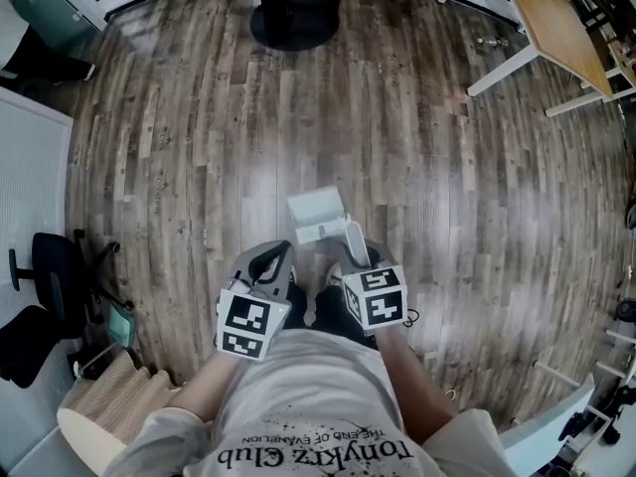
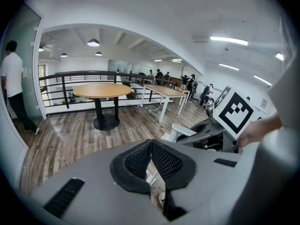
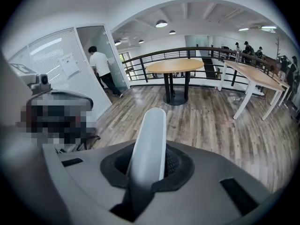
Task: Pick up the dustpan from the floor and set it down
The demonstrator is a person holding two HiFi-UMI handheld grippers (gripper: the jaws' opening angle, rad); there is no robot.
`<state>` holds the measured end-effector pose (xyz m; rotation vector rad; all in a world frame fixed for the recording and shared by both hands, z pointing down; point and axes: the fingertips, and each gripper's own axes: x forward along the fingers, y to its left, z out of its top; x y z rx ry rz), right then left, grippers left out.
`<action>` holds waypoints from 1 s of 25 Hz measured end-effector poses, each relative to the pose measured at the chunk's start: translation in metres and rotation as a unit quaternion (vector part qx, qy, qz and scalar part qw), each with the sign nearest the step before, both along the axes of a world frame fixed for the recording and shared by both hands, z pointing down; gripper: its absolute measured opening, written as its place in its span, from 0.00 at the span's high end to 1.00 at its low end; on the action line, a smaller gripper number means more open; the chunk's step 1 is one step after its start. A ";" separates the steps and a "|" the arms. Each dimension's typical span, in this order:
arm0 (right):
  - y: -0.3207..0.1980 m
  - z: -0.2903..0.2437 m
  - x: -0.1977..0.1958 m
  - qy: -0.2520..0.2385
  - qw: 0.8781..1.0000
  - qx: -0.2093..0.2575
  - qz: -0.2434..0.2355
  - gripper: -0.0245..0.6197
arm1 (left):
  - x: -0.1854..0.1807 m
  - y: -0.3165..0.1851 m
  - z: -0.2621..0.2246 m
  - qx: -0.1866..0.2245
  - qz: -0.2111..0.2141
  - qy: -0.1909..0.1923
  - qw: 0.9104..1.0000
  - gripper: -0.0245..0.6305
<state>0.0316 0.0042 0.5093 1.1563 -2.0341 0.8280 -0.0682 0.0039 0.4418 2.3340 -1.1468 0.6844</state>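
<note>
The white dustpan [image 1: 316, 215] hangs just above the wooden floor in front of me, its pan pointing away. Its handle [image 1: 356, 241] runs back into my right gripper [image 1: 358, 256], which is shut on it. In the right gripper view the white handle [image 3: 151, 139] rises straight up from between the black pads. My left gripper [image 1: 281, 258] floats beside it on the left, shut with nothing in it; its pads [image 2: 159, 161] meet. From the left gripper view the dustpan [image 2: 180, 131] and the right gripper's marker cube [image 2: 234, 111] show at the right.
A round wooden table on a black base [image 1: 293, 8] stands ahead. A wooden desk on white legs [image 1: 556, 23] is at the far right. A black office chair [image 1: 45, 286] and a white partition are at my left. A person in a white shirt [image 3: 101, 64] stands by a doorway.
</note>
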 end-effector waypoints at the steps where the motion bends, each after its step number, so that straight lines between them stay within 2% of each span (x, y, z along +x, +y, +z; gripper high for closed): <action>1: 0.000 -0.004 0.001 0.000 1.000 0.001 -0.003 0.84 | 0.002 0.001 -0.002 0.002 0.001 0.000 1.000 0.93; 8: 0.009 -0.027 0.012 0.000 1.000 0.005 -0.018 0.84 | 0.021 0.008 -0.016 0.024 0.011 0.001 1.000 0.93; 13: 0.016 -0.039 0.013 0.003 0.999 0.009 -0.033 0.84 | 0.023 0.005 -0.030 0.033 -0.003 0.011 0.999 0.93; 19: 0.020 -0.044 0.013 0.001 0.999 0.010 -0.040 0.84 | 0.030 0.010 -0.037 0.043 0.009 0.001 0.999 0.93; 25: 0.025 -0.046 0.015 -0.003 0.999 0.011 -0.041 0.84 | 0.028 0.010 -0.042 0.047 0.001 0.005 0.999 0.93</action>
